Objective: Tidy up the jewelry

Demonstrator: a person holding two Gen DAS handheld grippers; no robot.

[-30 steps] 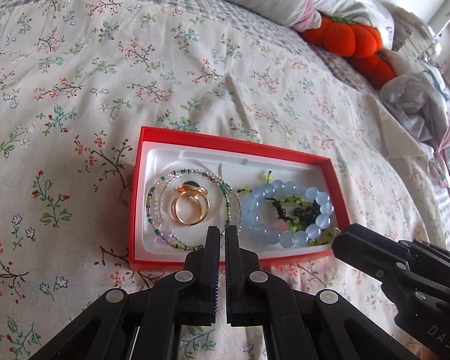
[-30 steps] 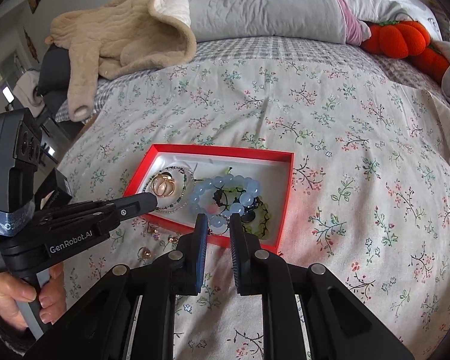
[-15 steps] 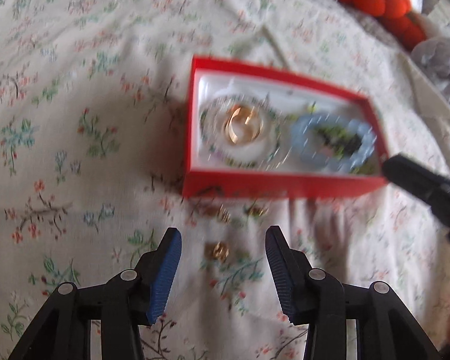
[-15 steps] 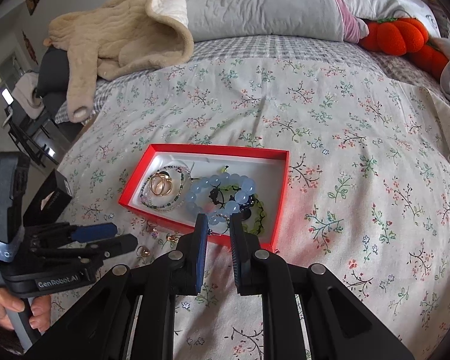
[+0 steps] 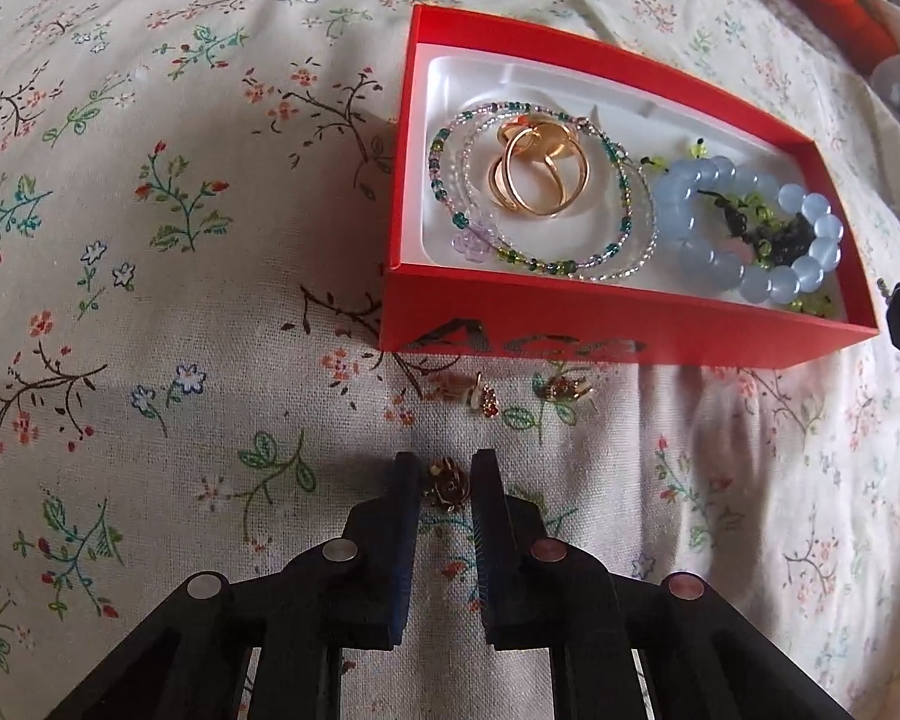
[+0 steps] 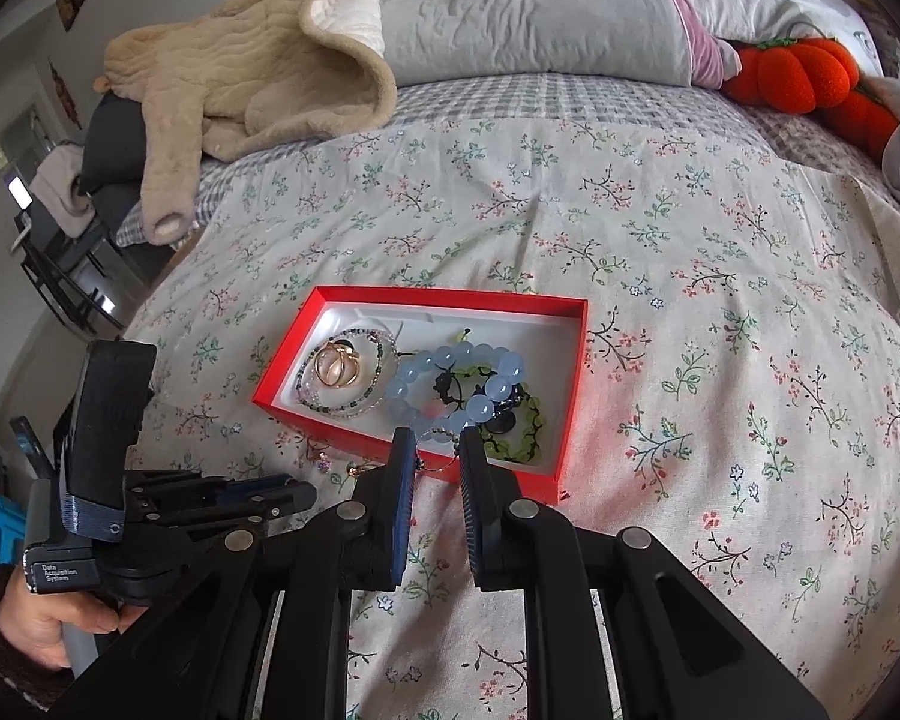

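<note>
Red jewelry box (image 5: 630, 342), open-topped, with a white moulded liner, on a floral bedspread (image 5: 150, 240). Inside the box, at its left end: a loop of small green, teal and clear seed beads (image 5: 546, 267) with a lilac flower charm, encircling gold rings (image 5: 534, 174). At its right end: a bracelet of large pale-blue beads (image 5: 696, 252) around a tangle of dark cord and small yellow-green beads.

Outside the box, just in front of its near wall: two small gold earrings with reddish stones (image 5: 489, 399), (image 5: 567, 389). A third small gold piece (image 5: 448, 485), dark red at its centre, lies on the bedspread nearer the camera than the box; the left gripper (image 5: 447, 480) has it between its blue-padded fingers. The jaws are closing and stand narrowly apart; pad contact with the piece cannot be confirmed.

The right gripper (image 6: 435, 450) hovers at the box's near wall, jaws almost together; a thin wire loop shows in the gap, and whether it is held cannot be told.

Left wrist view only: the loose gold piece and dark, worn lettering on the box's near wall, unreadable. Right wrist view only: the person's hand (image 6: 54, 618) on the left gripper's handle, labelled "Data Acquisition System"; beyond the box, a beige quilted garment (image 6: 240, 78), a grey pillow (image 6: 528, 6) and orange pumpkin plush toys (image 6: 804, 75).
</note>
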